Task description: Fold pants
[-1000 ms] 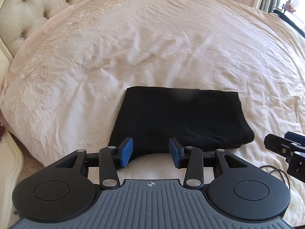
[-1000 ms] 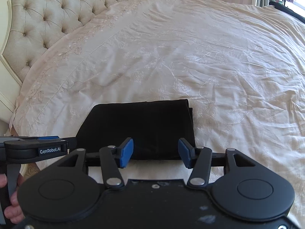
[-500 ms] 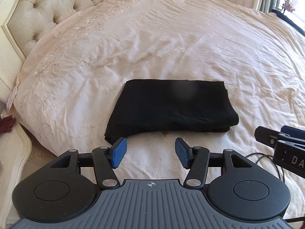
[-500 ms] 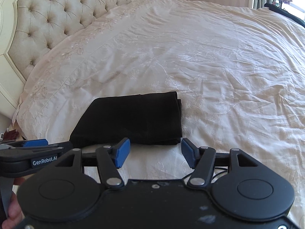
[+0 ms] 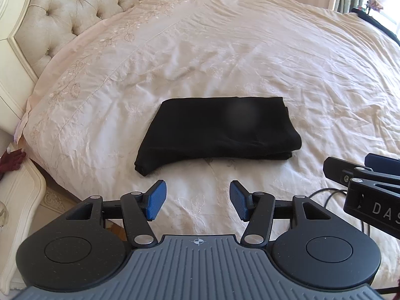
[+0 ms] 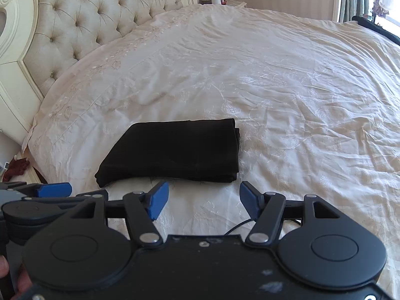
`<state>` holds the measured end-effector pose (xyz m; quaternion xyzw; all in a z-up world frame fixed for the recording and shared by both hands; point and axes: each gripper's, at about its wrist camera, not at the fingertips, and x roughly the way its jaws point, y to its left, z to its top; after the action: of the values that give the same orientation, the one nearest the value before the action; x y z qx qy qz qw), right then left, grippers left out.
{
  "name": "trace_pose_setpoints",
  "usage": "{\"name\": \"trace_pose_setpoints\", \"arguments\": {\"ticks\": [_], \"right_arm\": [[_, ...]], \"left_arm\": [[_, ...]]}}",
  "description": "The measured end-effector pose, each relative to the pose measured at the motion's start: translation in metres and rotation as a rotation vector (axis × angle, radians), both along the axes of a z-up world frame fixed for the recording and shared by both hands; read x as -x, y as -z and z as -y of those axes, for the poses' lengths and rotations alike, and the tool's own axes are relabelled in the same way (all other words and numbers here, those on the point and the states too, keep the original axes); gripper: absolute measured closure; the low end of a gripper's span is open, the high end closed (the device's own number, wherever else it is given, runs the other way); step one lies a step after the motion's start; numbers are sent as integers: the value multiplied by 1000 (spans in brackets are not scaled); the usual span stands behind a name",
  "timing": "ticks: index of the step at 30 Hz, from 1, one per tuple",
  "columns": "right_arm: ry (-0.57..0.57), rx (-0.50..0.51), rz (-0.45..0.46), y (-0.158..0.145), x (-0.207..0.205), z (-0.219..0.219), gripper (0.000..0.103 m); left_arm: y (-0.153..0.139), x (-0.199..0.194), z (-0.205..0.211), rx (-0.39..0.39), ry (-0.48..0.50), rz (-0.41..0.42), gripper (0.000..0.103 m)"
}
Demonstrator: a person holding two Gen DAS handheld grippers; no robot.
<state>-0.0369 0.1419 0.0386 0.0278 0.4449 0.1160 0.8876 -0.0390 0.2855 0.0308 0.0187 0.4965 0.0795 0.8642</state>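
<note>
Matte black two-finger left gripper point(image 5: 197, 200) with blue ribbed pads, grey ridged housing, silver pivot screws, matching black right gripper point(image 6: 203, 203), thin black cable, bare fingertips

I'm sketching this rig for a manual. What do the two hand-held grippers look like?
Both match: the left hand-held gripper and the right hand-held gripper have matte black linkage arms with silver pivot pins, round black discs either side, and blue ribbed fingertip pads. The left's base is grey and ridged with a crosshair mark; the right's is scuffed black. White lettering marks the right's side. A thin black cable trails nearby.
</note>
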Motion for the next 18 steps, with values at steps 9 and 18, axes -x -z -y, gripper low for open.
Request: {"name": "trace_pose_setpoints", "arguments": {"ticks": [9, 18], "right_arm": [[7, 33, 10, -4, 2, 6, 35], [-13, 37, 27, -6, 3, 5, 34]], "left_arm": [[-2, 3, 8, -11, -15, 10, 48], [-2, 4, 10, -1, -35, 6, 48]]}}
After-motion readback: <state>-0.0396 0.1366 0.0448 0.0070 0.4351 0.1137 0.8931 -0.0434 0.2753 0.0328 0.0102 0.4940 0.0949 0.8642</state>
